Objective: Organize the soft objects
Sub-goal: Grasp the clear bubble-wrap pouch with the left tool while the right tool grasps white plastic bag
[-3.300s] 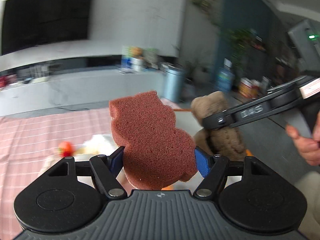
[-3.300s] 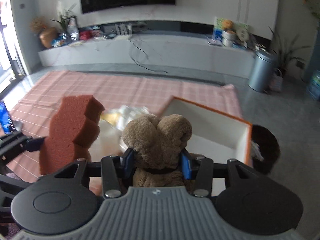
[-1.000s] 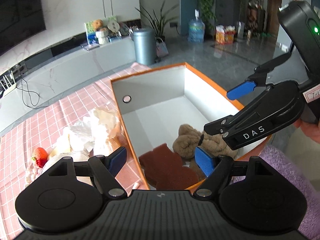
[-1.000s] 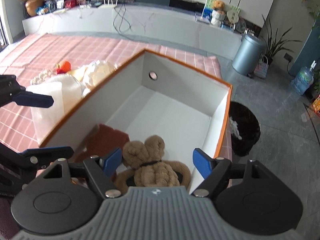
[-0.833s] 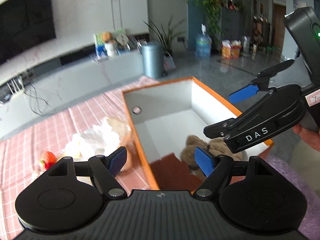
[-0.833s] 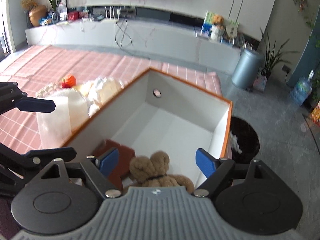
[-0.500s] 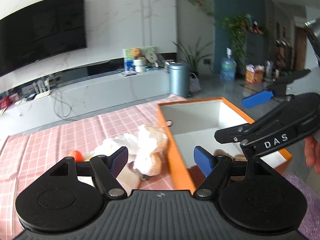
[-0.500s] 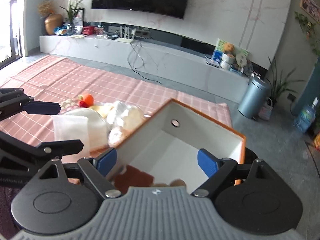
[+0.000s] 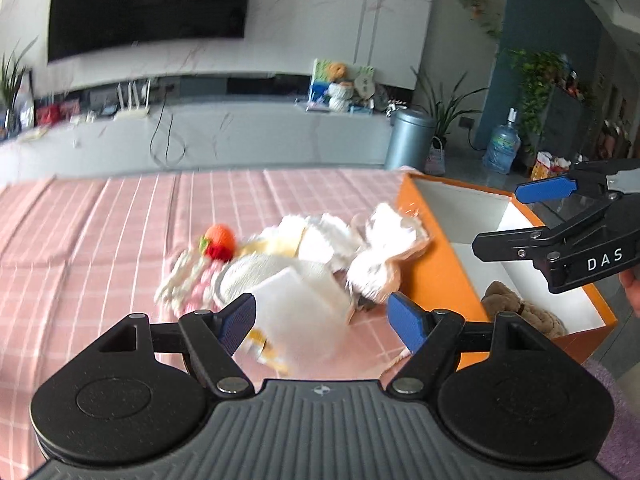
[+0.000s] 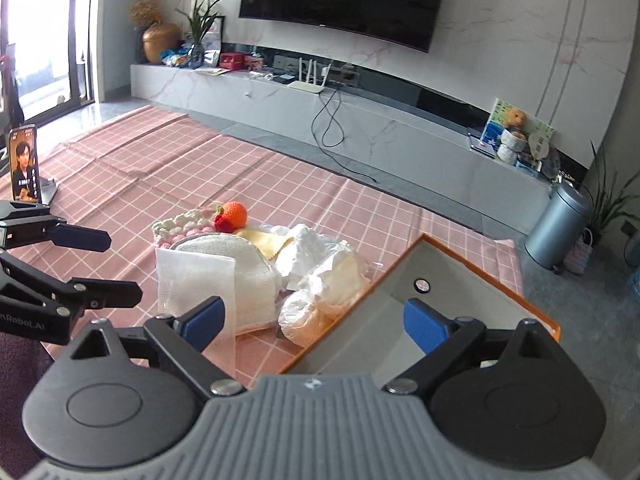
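A pile of soft things lies on the pink checked cloth: a white folded towel (image 9: 296,292) (image 10: 208,280), a round cream pad (image 10: 224,252), a knitted orange strawberry (image 9: 218,242) (image 10: 232,214), a pink-and-cream knitted piece (image 10: 180,228) and bagged white items (image 9: 384,256) (image 10: 328,280). An orange box with white inside (image 9: 424,256) (image 10: 500,284) stands to the right; a brown teddy bear (image 9: 520,312) lies in it. My left gripper (image 9: 322,320) is open and empty just in front of the towel. My right gripper (image 10: 314,322) is open and empty above the box's near corner.
A phone on a stand (image 10: 25,166) sits at the cloth's far left. A grey bin (image 10: 558,224) and a long low white TV bench (image 10: 360,128) lie beyond the cloth. A purple cloth (image 9: 612,412) shows at the lower right.
Both grippers let go of the red sponge and the teddy bear into the box, then drew back up and left. The left one now faces the soft pile.
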Demonstrator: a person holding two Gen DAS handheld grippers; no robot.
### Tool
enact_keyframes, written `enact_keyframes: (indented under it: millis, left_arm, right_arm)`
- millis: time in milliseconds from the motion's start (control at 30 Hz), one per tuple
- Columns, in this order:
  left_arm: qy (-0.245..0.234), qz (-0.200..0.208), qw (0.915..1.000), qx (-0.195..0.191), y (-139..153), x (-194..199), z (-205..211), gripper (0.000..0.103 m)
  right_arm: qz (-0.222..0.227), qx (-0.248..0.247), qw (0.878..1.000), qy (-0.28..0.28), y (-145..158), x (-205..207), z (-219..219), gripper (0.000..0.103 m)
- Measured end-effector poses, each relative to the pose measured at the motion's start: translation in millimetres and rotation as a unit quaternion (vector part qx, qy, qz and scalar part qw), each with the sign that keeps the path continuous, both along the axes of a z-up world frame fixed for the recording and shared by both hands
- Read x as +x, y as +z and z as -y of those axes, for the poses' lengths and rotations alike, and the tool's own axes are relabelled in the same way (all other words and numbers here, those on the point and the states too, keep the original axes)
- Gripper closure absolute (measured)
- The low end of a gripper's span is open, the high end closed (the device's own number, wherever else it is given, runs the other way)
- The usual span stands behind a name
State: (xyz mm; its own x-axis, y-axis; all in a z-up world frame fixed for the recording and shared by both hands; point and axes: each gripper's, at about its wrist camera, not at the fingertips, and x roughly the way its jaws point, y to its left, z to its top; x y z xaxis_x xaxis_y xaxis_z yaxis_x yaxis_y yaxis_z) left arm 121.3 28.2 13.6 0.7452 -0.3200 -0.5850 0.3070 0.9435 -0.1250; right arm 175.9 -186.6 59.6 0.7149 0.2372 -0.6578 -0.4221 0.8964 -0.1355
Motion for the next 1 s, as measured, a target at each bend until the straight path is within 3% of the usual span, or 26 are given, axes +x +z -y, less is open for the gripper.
enact_keyframes:
  millis: [67, 300, 700, 900, 1000]
  left_arm:
    - [0.008, -0.020, 0.9996, -0.017, -7, 3, -12, 0.015]
    - [0.035, -0.070, 0.9959, -0.047, -37, 11, -24, 0.016]
    - [0.047, -0.142, 0.9884, -0.027, -78, 41, 2, 0.022]
    - [0.049, -0.170, 0.9837, -0.032, -87, 52, 5, 0.045]
    - [0.049, -0.171, 0.9838, -0.024, -89, 52, 6, 0.065]
  right_arm:
    - [-0.009, -0.004, 1.000, 0.011, -5, 7, -6, 0.019]
    - [-0.038, -0.052, 0.997, 0.036, -27, 36, -23, 0.022]
    - [-0.044, -0.139, 0.986, 0.076, -55, 90, -37, 0.022]
    - [-0.052, -0.156, 0.983, 0.087, -68, 103, -41, 0.039]
    - [-0.059, -0.155, 0.982, 0.085, -72, 103, -42, 0.058]
